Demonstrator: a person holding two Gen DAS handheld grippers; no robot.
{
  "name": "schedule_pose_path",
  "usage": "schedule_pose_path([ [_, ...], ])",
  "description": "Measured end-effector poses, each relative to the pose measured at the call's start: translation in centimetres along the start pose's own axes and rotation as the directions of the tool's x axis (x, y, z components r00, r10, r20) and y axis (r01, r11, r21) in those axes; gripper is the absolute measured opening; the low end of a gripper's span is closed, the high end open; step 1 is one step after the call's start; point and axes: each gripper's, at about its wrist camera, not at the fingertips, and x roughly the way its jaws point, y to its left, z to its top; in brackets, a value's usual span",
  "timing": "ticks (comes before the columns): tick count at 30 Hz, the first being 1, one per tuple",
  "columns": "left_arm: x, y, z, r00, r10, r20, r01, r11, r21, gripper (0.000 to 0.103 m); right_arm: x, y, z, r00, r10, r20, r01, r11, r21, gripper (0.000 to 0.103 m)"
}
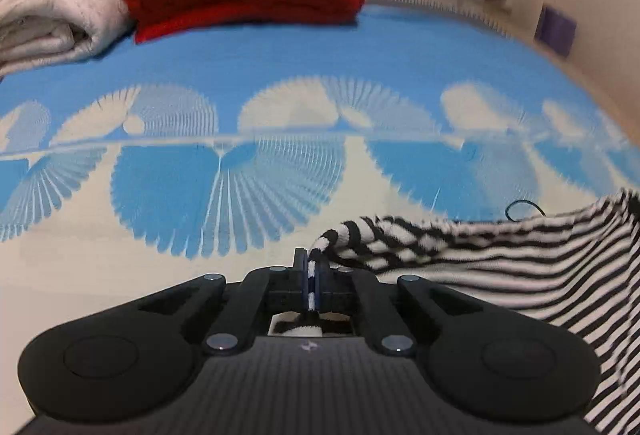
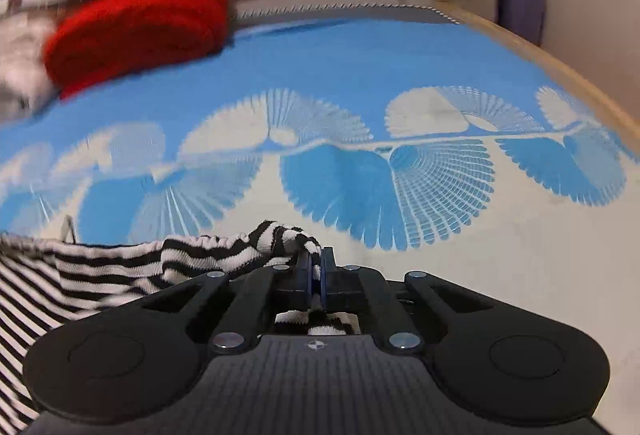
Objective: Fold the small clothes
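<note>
Blue-and-white bedspread [image 1: 280,47] lies under a striped garment [image 1: 500,255] stretched between the left gripper [image 1: 311,267] and right gripper [image 2: 316,267], jaws of each pinching a bunched corner (thin bite only), so uneven pulling could slip one corner free.

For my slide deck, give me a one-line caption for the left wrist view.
Left gripper shut on a corner of the striped garment above the blue-and-white bedspread.
</note>
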Motion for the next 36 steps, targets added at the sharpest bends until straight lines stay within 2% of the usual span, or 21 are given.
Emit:
schedule_pose_path([
  [3,2.0,0.9,-0.6,0.993,-0.018,-0.112,0.01,0.997,-0.073,0.015,1.6,0.9,-0.7,0.999,-0.04,-0.035,0.039,0.999,-0.034,0.004],
  [5,2.4,1.4,-1.1,0.983,-0.053,-0.175,0.034,0.993,-0.112,0.017,3.5,1.5,-1.5,0.988,-0.057,-0.146,0.049,0.997,-0.059,0.009],
  [6,2.0,1.4,-1.2,0.983,-0.052,-0.176,0.034,0.994,-0.106,0.019,4.1,1.6,-2.0,0.978,-0.062,-0.2,0.049,0.996,-0.068,0.01],
  [7,1.3,1.5,-1.2,0.984,-0.048,-0.17,0.033,0.995,-0.092,0.022,4.1,1.7,-2.1,0.976,-0.073,-0.204,0.057,0.995,-0.082,0.013],
  [8,0.5,1.6,-1.2,0.985,-0.05,-0.165,0.036,0.995,-0.088,0.032,3.4,1.8,-1.9,0.978,-0.089,-0.19,0.071,0.993,-0.097,0.021],
  [9,-0.6,1.8,-1.3,0.985,-0.064,-0.163,0.049,0.995,-0.092,0.047,2.6,1.7,-1.6,0.98,-0.101,-0.174,0.086,0.992,-0.09,0.025],
  [11,-2.8,2.5,-1.6,0.984,-0.099,-0.148,0.085,0.992,-0.096,0.06,0.1,0.6,-1.0,0.987,-0.072,-0.143,0.071,0.997,-0.012,0.029],
  [13,-5.4,3.3,-2.3,0.985,-0.118,-0.128,0.105,0.989,-0.103,0.06,-2.8,-0.9,-1.0,0.993,-0.029,-0.117,0.037,0.997,0.066,0.038],
  [15,-7.8,4.4,-3.4,0.981,-0.152,-0.121,0.133,0.98,-0.151,0.059,-5.7,-2.6,-1.4,0.993,0.018,-0.114,-0.003,0.992,0.13,0.046],
  [17,-9.7,5.4,-5.0,0.974,-0.186,-0.126,0.158,0.966,-0.203,0.058,-7.9,-4.0,-2.8,0.986,0.069,-0.152,-0.04,0.981,0.189,0.047],
  [20,-11.3,6.4,-7.7,0.958,-0.225,-0.177,0.171,0.945,-0.277,0.058,-9.9,-5.2,-5.6,0.96,0.123,-0.252,-0.068,0.974,0.214,0.047],
  [22,-11.5,6.4,-9.0,0.947,-0.238,-0.215,0.171,0.943,-0.287,0.058,-10.6,-5.5,-7.3,0.942,0.134,-0.308,-0.072,0.976,0.205,0.047],
  [25,-10.8,5.8,-10.2,0.936,-0.22,-0.276,0.156,0.959,-0.236,0.058,-10.4,-4.9,-9.7,0.9,0.148,-0.411,-0.083,0.982,0.17,0.049],
  [27,-10.2,5.5,-10.8,0.923,-0.227,-0.311,0.161,0.961,-0.223,0.058,-9.7,-4.2,-10.8,0.869,0.128,-0.478,-0.081,0.99,0.117,0.05],
  [29,-9.5,5.4,-11.2,0.919,-0.198,-0.342,0.138,0.971,-0.194,0.058,-9.3,-3.6,-11.6,0.854,0.109,-0.509,-0.073,0.993,0.09,0.05],
  [31,-8.8,5.3,-11.5,0.911,-0.188,-0.366,0.127,0.974,-0.186,0.053,-9.1,-3.2,-11.6,0.853,0.099,-0.512,-0.069,0.995,0.077,0.047],
  [32,-8.6,5.3,-11.6,0.908,-0.196,-0.37,0.134,0.973,-0.187,0.039,-9.1,-3.1,-11.4,0.856,0.101,-0.506,-0.07,0.994,0.08,0.028],
  [33,-8.5,5.2,-11.6,0.906,-0.209,-0.369,0.148,0.971,-0.186,0.02,-9.2,-3.1,-11.0,0.862,0.112,-0.494,-0.077,0.993,0.09,0.011],
  [34,-8.7,5.1,-11.6,0.904,-0.223,-0.364,0.165,0.969,-0.184,0.012,-9.6,-3.2,-10.6,0.874,0.12,-0.471,-0.081,0.991,0.102,0.011],
  [35,-9.1,4.9,-11.5,0.906,-0.235,-0.352,0.182,0.967,-0.177,0.007,-10.2,-3.4,-10.0,0.895,0.125,-0.428,-0.084,0.99,0.114,0.009],
  [36,-9.7,4.6,-11.2,0.913,-0.245,-0.326,0.201,0.966,-0.163,0.006,-11.2,-3.8,-9.2,0.927,0.121,-0.355,-0.078,0.988,0.131,0.008],
])
